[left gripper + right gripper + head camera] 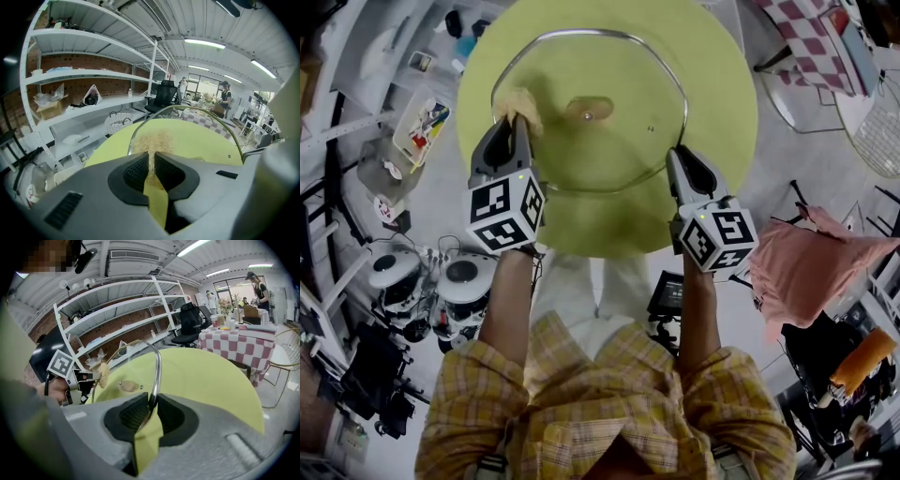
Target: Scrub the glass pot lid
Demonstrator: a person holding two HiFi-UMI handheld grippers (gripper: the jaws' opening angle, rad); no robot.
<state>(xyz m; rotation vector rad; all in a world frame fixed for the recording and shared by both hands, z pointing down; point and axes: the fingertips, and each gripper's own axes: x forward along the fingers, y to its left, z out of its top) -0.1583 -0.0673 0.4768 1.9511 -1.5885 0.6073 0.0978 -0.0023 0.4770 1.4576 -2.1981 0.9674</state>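
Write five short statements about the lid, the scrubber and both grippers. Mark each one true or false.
1. The right hand-held gripper is clamped on the metal rim of the round glass pot lid. True.
2. The left hand-held gripper is empty. False: its jaws are shut on a tan fibrous scrub pad.
3. The scrub pad rests against the lid near the lid's left edge in the head view. True.
4. The lid lies flat on a red checked tablecloth. False: it is held up by its rim over a round yellow-green table.
5. The two grippers hold the lid on the same side. False: they are on opposite sides of its central knob.
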